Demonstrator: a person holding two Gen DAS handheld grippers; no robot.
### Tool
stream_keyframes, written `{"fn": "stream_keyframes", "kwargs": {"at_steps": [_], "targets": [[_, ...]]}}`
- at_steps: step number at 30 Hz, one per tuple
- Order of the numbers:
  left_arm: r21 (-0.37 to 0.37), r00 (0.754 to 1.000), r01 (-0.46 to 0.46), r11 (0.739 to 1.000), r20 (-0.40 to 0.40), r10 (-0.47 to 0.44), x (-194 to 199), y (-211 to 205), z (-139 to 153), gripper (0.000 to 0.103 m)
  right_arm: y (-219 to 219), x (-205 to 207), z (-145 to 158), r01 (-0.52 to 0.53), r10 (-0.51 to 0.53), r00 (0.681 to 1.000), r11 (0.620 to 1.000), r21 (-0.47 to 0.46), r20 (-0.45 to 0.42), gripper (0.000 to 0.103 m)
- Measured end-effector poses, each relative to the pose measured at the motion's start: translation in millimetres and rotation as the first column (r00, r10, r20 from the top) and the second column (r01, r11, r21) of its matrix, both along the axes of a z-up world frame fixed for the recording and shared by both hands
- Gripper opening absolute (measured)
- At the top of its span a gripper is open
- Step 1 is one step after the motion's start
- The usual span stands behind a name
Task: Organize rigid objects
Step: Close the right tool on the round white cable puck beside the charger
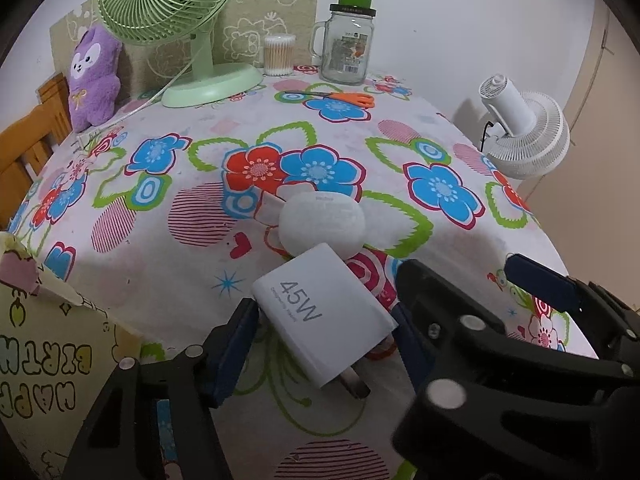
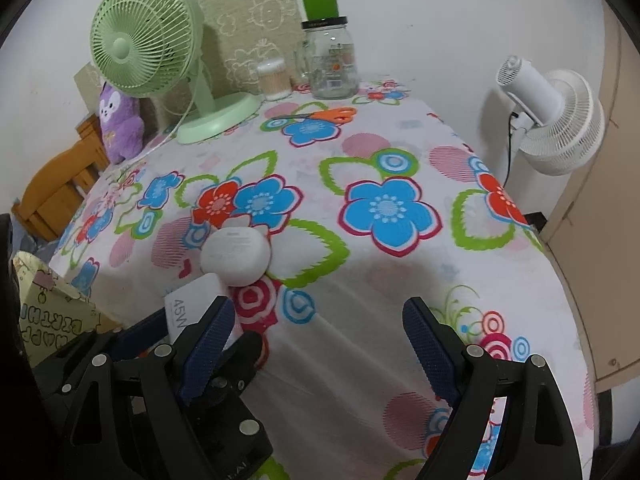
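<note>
Charger between the left jaws, low centre of the left view.
Left gripper (image 1: 326, 322) pads flank the charger (image 1: 324, 316), contact unclear; earbud case (image 1: 322, 222) touches it above; right gripper (image 2: 318, 344) gapes empty.

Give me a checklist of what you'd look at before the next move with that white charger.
1. Charger sits between the left gripper's jaws: ok.
2. Pads pressing firmly on the charger: cannot tell.
3. Right gripper open, empty and out of the way: ok.
4. Gap between the charger and the round white case: not ok, they look to be touching, so the case may get nudged.
5. Room inside the cartoon-print box: cannot tell, its inside is hidden.
</note>
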State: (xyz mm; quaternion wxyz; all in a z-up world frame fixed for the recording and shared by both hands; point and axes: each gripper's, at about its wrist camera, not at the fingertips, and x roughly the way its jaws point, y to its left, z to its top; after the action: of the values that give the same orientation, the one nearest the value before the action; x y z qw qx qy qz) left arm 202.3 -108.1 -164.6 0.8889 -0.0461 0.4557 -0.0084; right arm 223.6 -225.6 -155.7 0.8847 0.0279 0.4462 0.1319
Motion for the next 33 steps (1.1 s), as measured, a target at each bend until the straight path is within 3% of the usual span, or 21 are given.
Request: {"fn": "stream_keyframes", "kwargs": {"at_steps": [10, 21, 28, 30, 31, 33], "targets": [[0.02, 0.999, -0.053, 0.998, -0.009, 0.054, 2, 24, 2, 0.06, 28, 12, -1, -0.07, 0.07, 0.998, 0.997, -0.016, -0.004, 0.088], [0.018, 0.998, -0.067, 0.998, -0.01, 0.068, 12, 39, 2, 0.059, 59, 34, -7, -0.128, 0.128, 0.992, 0.989, -0.073, -0.005, 0.088], [0.033, 0.998, -0.063, 0.997, -0.029, 0.064, 28, 43, -2, 0.06, 69, 52, -16, -0.158, 0.154, 0.986, 0.985, -0.07, -0.056, 0.076], [0.042, 0.998, -0.057, 0.997, -0.029, 0.058, 30, 44, -2, 0.06, 69, 55, -19, -0.155, 0.151, 0.987, 0.987, -0.054, -0.059, 0.068], [0.04, 0.998, -0.058, 0.998, -0.027, 0.059, 30, 45, -2, 0.06, 70, 55, -19, -0.152, 0.148, 0.987, 0.987, -0.059, -0.066, 0.058], [0.041, 0.998, -0.059, 0.997, -0.025, 0.06, 30, 45, -2, 0.06, 71, 56, -18, -0.142, 0.137, 0.989, 0.987, -0.074, -0.063, 0.058]]}}
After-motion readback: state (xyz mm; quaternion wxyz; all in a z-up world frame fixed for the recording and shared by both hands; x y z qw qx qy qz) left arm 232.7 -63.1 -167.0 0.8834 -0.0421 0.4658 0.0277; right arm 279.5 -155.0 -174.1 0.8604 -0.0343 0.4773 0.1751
